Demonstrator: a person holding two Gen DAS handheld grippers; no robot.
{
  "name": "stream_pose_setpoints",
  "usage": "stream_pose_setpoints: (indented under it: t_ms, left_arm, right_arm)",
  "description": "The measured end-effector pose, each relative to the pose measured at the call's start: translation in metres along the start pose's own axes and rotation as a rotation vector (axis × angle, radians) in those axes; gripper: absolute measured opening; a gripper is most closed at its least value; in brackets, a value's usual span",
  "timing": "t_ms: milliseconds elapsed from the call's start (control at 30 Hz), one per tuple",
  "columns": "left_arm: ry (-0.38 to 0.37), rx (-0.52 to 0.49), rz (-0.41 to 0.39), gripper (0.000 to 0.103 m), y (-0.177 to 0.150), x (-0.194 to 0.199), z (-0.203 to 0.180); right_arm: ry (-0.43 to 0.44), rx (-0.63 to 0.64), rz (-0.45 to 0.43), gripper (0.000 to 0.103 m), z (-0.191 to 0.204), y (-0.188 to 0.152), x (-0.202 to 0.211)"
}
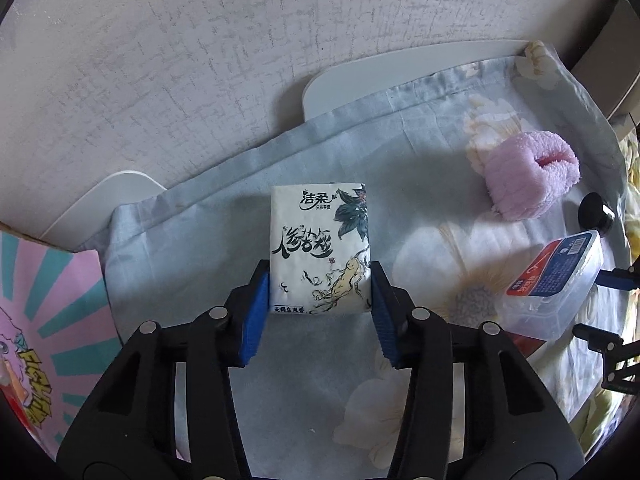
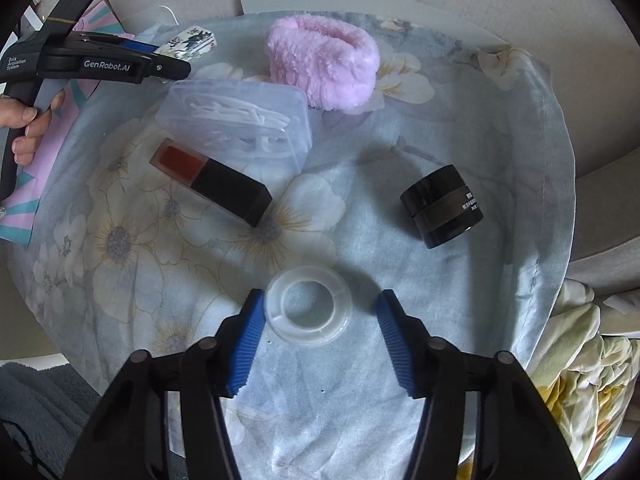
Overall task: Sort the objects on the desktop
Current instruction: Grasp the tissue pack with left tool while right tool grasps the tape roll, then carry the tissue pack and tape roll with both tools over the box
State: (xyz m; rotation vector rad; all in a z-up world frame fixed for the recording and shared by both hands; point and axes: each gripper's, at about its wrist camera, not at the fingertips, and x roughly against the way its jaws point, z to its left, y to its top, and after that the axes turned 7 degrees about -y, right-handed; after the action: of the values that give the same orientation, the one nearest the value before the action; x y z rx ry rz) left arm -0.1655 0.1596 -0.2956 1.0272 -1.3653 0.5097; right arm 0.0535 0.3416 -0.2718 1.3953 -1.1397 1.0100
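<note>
**Tissue pack gripped, tape roll not yet clamped**

Tissue pack (image 1: 320,248) is seen lying on the floral cloth (image 1: 192,248) over the bench, its lower half clamped between the fingers of the left gripper (image 1: 320,300), both blue pads pressed against its sides. The tape roll (image 2: 308,306) is bracketed by the fingers of the right gripper (image 2: 320,320): the left pad (image 2: 250,340) is touching its rim, while a clear gap is left at the other pad, so nothing is held there yet.

Sorting is judged to be at an early stage. Beyond the right fingers, a lipstick (image 2: 212,180), a clear box of floss picks (image 2: 240,120), a pink fluffy band (image 2: 324,68) and a black jar (image 2: 442,212) are scattered over the cloth, ungrouped. No tray or container for sorted items can be made out. Everything is left to be placed.
</note>
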Motion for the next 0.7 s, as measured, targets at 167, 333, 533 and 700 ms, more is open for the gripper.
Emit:
stream_pose_setpoints:
  t_ms: [167, 333, 533, 700]
  left_arm:
    - [0.012, 0.009, -0.01, 0.043, 0.0, 0.004, 0.003]
    - [-0.004, 0.036, -0.012, 0.043, 0.0, 0.015, 0.008]
    - [-0.03, 0.034, -0.029, 0.043, -0.001, 0.031, 0.001]
    - [-0.002, -0.003, -0.063, 0.043, -0.009, 0.048, -0.014]
  right_arm:
    - [0.003, 0.014, 0.018, 0.039, 0.002, 0.001, 0.004]
    - [0.0, -0.005, 0.017, 0.039, 0.0, -0.004, 0.008]
    - [0.008, -0.027, 0.021, 0.039, -0.007, -0.01, 0.015]
    - [0.0, -0.039, 0.0, 0.039, -0.013, -0.013, 0.03]
